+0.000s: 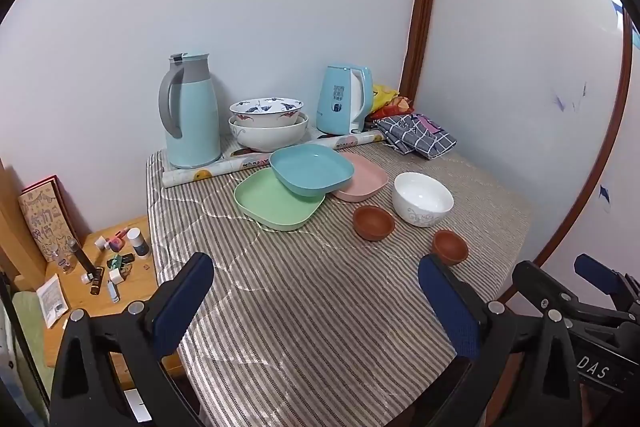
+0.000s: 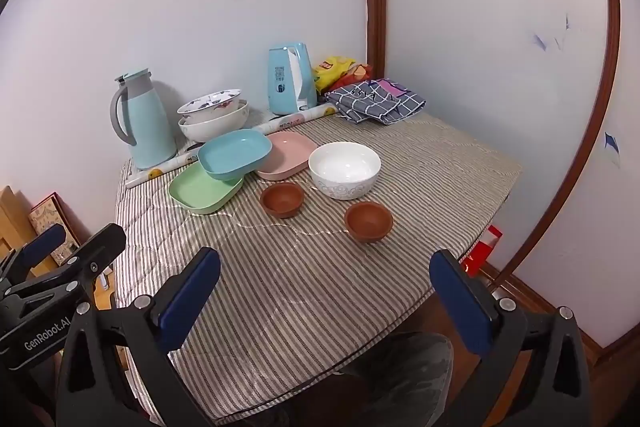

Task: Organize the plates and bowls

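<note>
Centrally, blue plate [image 1: 312, 169] is resting across green plate [image 1: 278, 201] and pink plate [image 1: 362, 179]; white bowl [image 1: 423, 199] beside them is sitting empty; left gripper [image 1: 316, 301] and right gripper [image 2: 326, 293] are hanging released, holding nothing.

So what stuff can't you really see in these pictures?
- Pink plate: its left part is hidden under the blue plate in both views.
- Lower big bowl: the inside is hidden by the patterned bowl sitting in it.
- Snack bags: partly behind the kettle and checked cloth.
- Small items on the side table, left view: too small to name.
- Red thing below the table, right view: mostly hidden by the table edge.
</note>
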Tool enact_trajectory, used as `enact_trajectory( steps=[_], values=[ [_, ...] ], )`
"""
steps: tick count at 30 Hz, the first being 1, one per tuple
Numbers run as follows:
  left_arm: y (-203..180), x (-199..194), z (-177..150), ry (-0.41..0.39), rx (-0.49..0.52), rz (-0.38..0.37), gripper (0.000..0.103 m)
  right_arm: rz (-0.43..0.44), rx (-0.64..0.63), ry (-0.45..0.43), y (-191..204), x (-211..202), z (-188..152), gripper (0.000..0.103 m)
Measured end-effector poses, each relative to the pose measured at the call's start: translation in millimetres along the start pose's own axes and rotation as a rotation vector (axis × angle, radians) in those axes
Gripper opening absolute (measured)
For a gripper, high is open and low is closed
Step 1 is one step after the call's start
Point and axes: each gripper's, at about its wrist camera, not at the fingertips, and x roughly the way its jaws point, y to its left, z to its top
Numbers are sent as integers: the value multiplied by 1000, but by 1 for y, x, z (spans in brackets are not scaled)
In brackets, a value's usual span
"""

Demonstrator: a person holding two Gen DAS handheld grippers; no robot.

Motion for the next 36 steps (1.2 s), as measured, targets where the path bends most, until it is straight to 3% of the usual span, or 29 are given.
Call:
enact_trajectory(
  steps=[36],
  values=[
    [6, -4, -2, -10, -19, 3, 103, -2, 5, -7, 0, -3, 1, 103]
  ],
)
